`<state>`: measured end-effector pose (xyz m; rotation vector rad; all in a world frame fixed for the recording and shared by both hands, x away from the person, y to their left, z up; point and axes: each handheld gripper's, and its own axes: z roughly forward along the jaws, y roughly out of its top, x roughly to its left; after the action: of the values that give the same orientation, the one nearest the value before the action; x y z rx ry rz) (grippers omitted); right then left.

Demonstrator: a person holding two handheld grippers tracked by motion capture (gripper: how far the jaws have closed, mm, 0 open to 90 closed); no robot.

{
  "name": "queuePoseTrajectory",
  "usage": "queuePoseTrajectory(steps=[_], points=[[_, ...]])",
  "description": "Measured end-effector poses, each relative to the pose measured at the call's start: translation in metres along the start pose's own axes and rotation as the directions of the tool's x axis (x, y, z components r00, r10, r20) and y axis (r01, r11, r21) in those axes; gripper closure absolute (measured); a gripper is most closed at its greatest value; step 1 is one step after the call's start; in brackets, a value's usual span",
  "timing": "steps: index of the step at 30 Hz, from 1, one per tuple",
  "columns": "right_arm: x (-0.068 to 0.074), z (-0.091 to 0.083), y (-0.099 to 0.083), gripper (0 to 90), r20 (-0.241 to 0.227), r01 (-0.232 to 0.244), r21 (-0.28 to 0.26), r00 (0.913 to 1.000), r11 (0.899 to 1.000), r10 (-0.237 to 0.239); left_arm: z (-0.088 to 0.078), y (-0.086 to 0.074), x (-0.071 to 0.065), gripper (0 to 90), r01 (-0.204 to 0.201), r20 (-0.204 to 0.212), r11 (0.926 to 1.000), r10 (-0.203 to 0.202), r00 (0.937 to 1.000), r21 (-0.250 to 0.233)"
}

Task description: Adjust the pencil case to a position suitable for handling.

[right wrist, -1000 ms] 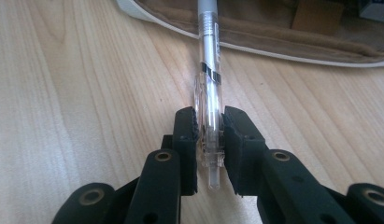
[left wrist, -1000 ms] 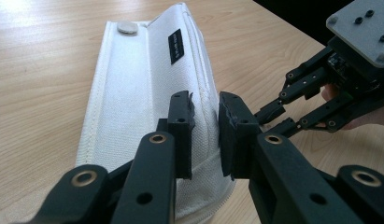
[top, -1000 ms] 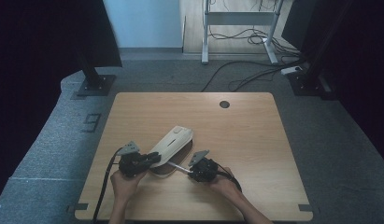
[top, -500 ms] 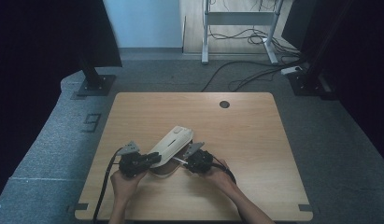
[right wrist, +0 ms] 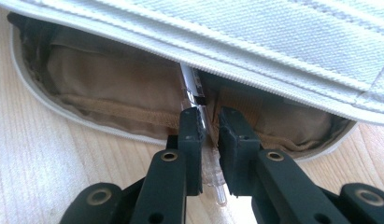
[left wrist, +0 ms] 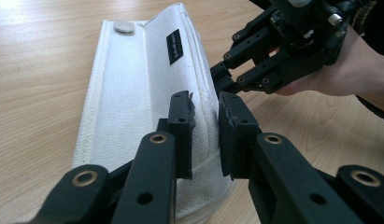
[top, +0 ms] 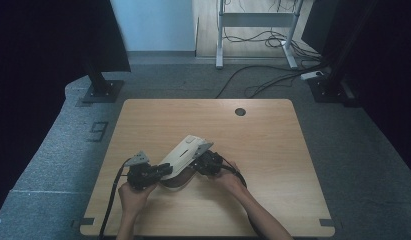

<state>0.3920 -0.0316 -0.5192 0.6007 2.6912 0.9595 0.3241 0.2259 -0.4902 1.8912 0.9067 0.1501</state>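
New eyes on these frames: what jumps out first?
A white canvas pencil case lies at the table's near middle, its flap pinched up by the left gripper. The right gripper, shut on a clear pen, points it into the case's tan-lined opening.

pouch label: small black tag (left wrist: 174,46) on the white fabric pouch (left wrist: 133,93), print too small to read | floor: a mark shaped like "9" (top: 97,131) on the grey carpet left of the table (top: 273,150)
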Motion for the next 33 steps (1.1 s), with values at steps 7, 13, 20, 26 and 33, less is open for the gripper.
queuePoseTrajectory(steps=[7,13,20,26,33], points=[[-0.006,-0.002,-0.005,63.5,0.016,-0.020,-0.002,0.9997,1.000,0.020,0.000,0.000,0.000,75.9,0.000,0.001,1.0000,0.000,1.0000,-0.001],[-0.014,-0.004,-0.015,61.2,0.023,-0.046,0.023,0.9987,0.999,0.045,0.000,0.000,0.000,75.9,0.000,0.002,1.0000,0.000,1.0000,-0.001],[-0.020,-0.003,-0.016,61.5,0.049,-0.063,0.011,0.9968,0.998,0.063,0.000,0.000,0.000,75.9,0.001,0.003,1.0000,-0.001,1.0000,0.001],[-0.024,0.001,-0.009,60.1,0.077,-0.050,0.009,0.9959,0.999,0.049,0.000,0.000,0.000,75.9,-0.001,0.004,1.0000,0.001,1.0000,0.003],[-0.028,0.006,-0.001,57.7,0.111,-0.043,0.008,0.9929,0.999,0.042,0.000,0.000,0.000,76.0,0.000,0.004,1.0000,0.000,1.0000,0.001]])
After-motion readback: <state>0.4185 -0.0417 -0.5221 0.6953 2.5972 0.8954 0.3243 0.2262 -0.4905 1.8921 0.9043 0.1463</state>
